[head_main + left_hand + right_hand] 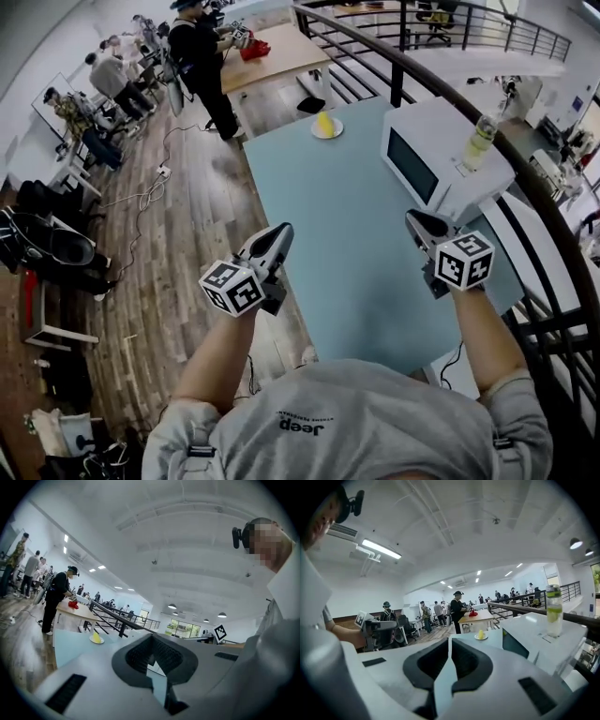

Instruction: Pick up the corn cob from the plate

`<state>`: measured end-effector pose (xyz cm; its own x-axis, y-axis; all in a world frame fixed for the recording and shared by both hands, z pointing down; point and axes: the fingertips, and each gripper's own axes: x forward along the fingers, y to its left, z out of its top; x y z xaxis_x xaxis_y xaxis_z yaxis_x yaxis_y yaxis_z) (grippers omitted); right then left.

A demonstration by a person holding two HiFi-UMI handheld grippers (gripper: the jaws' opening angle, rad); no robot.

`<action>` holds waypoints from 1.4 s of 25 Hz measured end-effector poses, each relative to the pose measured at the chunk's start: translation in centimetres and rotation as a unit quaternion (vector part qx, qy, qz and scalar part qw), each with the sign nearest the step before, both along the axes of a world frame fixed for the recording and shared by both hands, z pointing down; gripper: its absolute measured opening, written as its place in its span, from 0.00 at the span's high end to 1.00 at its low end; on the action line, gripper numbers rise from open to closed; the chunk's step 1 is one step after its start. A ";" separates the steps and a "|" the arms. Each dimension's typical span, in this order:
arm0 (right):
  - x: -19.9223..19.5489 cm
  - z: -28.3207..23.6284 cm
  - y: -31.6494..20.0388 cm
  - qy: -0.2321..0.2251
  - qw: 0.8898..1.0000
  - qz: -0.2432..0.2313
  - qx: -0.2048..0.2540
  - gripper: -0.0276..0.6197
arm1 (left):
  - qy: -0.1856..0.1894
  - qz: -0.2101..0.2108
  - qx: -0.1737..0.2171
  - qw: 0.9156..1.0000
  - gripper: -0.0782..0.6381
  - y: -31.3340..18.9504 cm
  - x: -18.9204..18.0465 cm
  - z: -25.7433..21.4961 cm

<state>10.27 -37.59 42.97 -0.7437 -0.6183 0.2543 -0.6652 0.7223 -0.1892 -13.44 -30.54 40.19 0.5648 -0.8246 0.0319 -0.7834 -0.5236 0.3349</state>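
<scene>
A yellow corn cob stands on a small white plate at the far end of the light blue table. Both grippers hover over the table's near end, far short of the plate. The left gripper has its jaws together with nothing between them. The right gripper is shut and empty too. In the left gripper view the corn cob shows small at the left, beyond that gripper. The right gripper view has the corn cob ahead, past its gripper.
A white microwave sits on the table's right side with a drink bottle on top. A dark railing curves along the right. Beyond the table a person stands at a wooden table. More people sit at the left.
</scene>
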 end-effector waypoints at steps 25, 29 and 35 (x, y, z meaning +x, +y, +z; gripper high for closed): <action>-27.1 24.0 -54.9 0.177 0.980 0.063 -0.060 0.61 | -0.024 -0.027 -0.022 0.999 0.87 -37.1 -16.3 21.7; -28.2 28.1 -58.5 0.206 0.973 0.061 -0.081 0.56 | -0.033 -0.021 -0.019 0.999 0.87 -39.4 -16.3 23.5; -29.3 32.0 -62.9 0.213 0.970 0.066 -0.100 0.50 | -0.026 -0.023 -0.006 0.999 0.87 -42.5 -15.9 25.7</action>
<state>-18.99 -100.50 75.01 -0.4626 -0.6072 0.6460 -0.7978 0.6029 -0.0045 -29.29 -73.06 65.84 0.5236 -0.8491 0.0702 -0.8231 -0.4829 0.2989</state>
